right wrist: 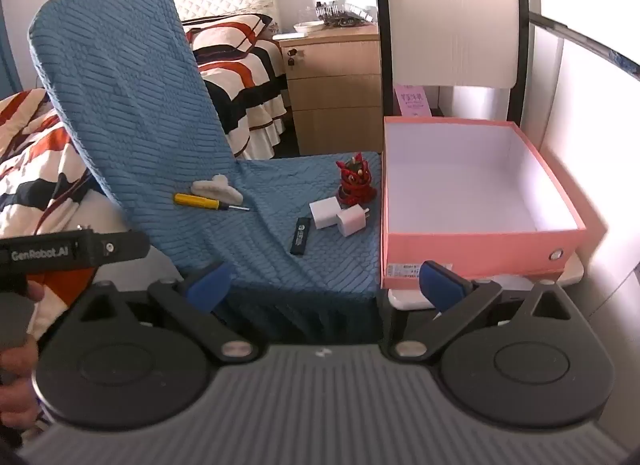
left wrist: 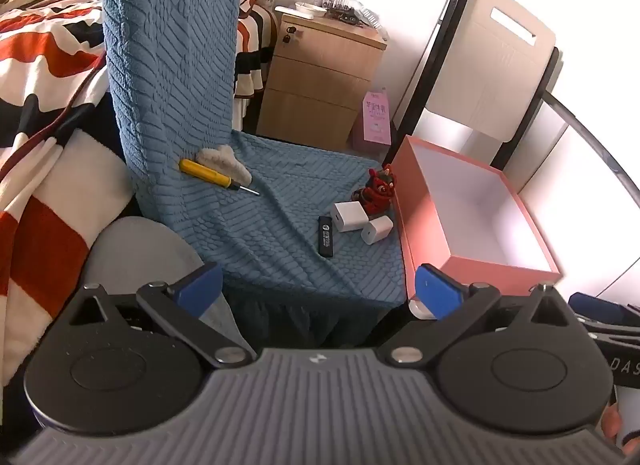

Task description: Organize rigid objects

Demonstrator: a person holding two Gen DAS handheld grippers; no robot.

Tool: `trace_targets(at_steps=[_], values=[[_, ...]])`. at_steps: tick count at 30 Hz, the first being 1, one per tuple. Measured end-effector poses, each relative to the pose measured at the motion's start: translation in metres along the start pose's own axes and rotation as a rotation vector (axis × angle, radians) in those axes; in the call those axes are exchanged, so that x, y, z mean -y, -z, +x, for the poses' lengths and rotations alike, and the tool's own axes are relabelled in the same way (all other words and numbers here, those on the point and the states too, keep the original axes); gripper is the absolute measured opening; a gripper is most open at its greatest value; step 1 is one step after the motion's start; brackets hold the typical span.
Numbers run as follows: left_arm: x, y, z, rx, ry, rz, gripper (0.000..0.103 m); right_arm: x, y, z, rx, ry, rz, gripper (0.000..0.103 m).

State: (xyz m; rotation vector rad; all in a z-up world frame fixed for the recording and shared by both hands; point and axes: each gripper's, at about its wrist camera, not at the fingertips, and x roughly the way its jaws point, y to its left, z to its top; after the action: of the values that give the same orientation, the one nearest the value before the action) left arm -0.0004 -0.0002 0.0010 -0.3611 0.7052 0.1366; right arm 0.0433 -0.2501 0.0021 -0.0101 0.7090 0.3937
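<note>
Left wrist view shows my left gripper (left wrist: 316, 285) with its blue fingers (left wrist: 200, 285) spread wide and holding nothing, and the right wrist view shows the right gripper (right wrist: 326, 285) the same, wide and bare. Everything I have to sort lies ahead of both, on the blue-covered chair seat (left wrist: 280, 233): a black USB stick (left wrist: 326, 236) nearest the fingers, two white charger plugs (left wrist: 351, 216) touching each other just beyond it, and a red lion figurine (left wrist: 376, 189) behind those. Far off toward the chair back sit a yellow screwdriver (left wrist: 216, 178) and a white hair claw clip (left wrist: 226, 163), touching. The pink box (right wrist: 476, 201), nothing in it, stands ahead of my right finger on a second chair, hard against the seat edge.

My worries: the cover is ridged and slopes toward the front, so a clumsy nudge could send the thin USB stick sliding off the edge. It lies flat, so the fingers may snag cloth instead. The chargers touch, so closing on one may kick the other into the figurine. I judge the box could shift if I bump its wall
</note>
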Motion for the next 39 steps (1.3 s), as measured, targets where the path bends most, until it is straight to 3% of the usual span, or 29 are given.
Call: trace_targets(at_steps=[7,27,39], values=[[0.006,0.007,-0.002,0.013,-0.026,0.021,0.103,0.003,0.010,-0.004,-0.003,-0.017,0.000,0.103],[-0.005,0.001,-0.008,0.022,0.009,-0.014,0.103,-0.001,0.008,-0.004,-0.002,-0.001,-0.022,0.103],[-0.008,0.002,-0.002,0.008,-0.008,-0.014,0.103,-0.003,0.009,0.001,-0.004,0.001,-0.022,0.103]])
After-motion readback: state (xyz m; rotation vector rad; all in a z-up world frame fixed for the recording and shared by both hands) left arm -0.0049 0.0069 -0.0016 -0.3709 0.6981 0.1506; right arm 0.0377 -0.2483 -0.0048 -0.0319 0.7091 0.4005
